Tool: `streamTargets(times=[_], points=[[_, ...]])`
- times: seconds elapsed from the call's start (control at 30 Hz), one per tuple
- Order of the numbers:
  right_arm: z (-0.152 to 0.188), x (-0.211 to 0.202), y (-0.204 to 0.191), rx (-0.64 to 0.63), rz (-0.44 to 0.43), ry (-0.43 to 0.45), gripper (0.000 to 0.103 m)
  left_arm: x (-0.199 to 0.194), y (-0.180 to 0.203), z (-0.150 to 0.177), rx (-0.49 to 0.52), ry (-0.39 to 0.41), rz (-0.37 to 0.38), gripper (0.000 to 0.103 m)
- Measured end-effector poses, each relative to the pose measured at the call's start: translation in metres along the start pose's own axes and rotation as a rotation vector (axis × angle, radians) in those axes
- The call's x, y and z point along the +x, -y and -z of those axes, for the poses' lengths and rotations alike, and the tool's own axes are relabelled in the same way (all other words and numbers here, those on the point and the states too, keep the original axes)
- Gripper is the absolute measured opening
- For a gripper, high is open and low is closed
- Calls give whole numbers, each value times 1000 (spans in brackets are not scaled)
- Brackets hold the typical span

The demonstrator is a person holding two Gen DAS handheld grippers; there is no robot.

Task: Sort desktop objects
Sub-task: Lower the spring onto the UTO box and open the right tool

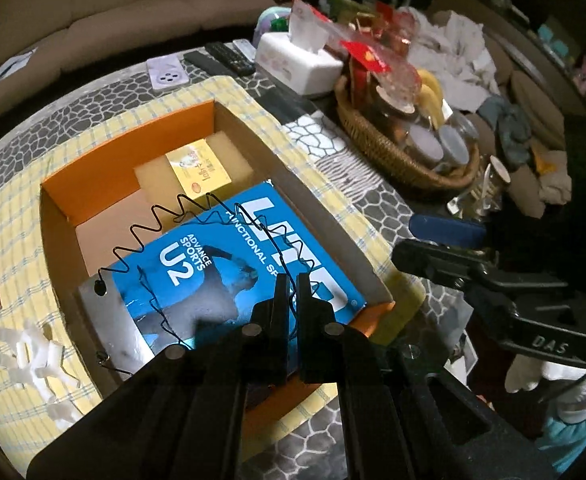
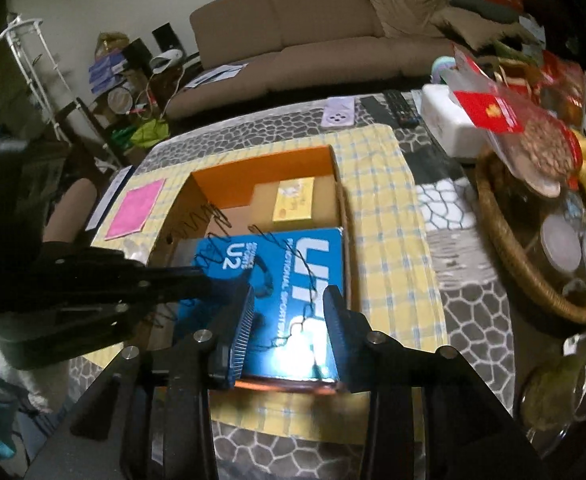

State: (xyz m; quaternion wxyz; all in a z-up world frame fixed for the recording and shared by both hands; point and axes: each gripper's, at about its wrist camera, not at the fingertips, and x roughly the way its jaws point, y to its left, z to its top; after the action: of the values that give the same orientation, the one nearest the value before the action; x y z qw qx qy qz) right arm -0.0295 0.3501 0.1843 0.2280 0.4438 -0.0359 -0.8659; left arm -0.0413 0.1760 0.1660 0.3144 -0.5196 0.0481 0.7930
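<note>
Inside orange box [image 1: 65, 200]: 1 blue packet [image 1: 229, 264], 1 yellow carton [image 1: 199, 170] (partly covered).

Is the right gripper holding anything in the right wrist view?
No: the right gripper is open, its fingers spread above the blue package with nothing between them.

You have one open orange cardboard box [image 1: 129, 152], one blue printed package [image 1: 229, 264], one small yellow carton [image 1: 199, 170], one zigzag black wire [image 1: 197, 216], two black remote controls [image 1: 223, 60].
</note>
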Motion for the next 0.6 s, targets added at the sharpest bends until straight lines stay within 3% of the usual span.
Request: streamTargets(times=[0.23, 0.6], points=[[6, 11, -7, -23, -49, -11, 38, -3, -14, 1, -20, -1, -10, 3], [7, 24, -10, -27, -43, -32, 38, 52, -5, 3, 59, -127, -88, 4]])
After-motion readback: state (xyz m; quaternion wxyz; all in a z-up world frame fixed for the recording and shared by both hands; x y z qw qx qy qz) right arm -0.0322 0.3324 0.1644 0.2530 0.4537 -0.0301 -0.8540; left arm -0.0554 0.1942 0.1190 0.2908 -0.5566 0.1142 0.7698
